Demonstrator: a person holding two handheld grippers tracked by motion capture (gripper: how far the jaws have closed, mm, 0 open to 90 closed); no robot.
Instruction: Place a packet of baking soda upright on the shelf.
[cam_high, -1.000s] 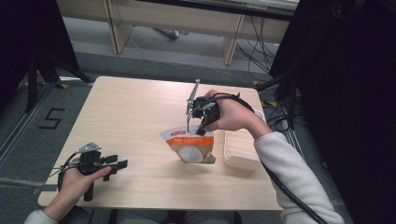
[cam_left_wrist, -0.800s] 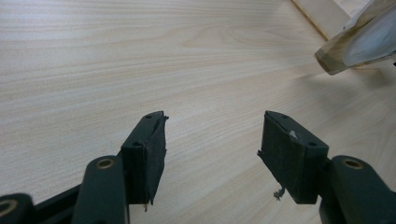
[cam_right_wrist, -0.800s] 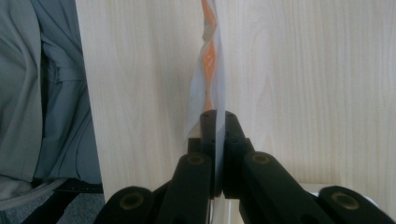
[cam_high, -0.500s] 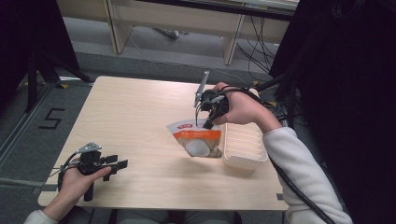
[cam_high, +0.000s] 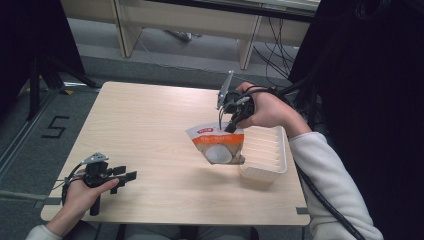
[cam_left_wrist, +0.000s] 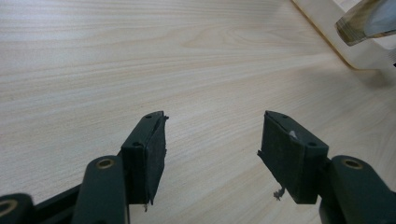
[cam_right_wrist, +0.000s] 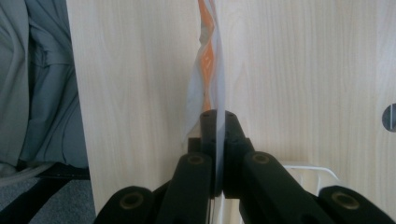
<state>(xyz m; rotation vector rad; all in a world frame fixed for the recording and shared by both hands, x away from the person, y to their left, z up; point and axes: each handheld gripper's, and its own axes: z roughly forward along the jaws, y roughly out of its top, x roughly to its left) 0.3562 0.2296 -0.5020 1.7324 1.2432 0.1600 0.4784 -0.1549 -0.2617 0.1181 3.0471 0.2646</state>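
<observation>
Now carrying step: my right gripper (cam_high: 231, 121), fingers clamped on top edge of pouch (cam_high: 218, 146), holds it clear of counter (cam_high: 150, 125), tray (cam_high: 263, 154) at its 3 o'clock. Next: swing pouch over tray, lower, release. Left gripper (cam_high: 125, 176) idle, fingers wide, empty.

The high view looks from above the person's side, forward and down, so the whole bench (cam_high: 150, 130) is seen with some floor behind it. The left gripper view sits very low and close to the bench, looking along its own fingers (cam_left_wrist: 144, 154) across the wood to the white tray (cam_left_wrist: 336, 32) at the far edge. The right gripper view looks straight down along its fingers (cam_right_wrist: 205, 135), close to the pouch (cam_right_wrist: 208, 70). All three views share the bench top; the pouch and tray also appear in the high view.
</observation>
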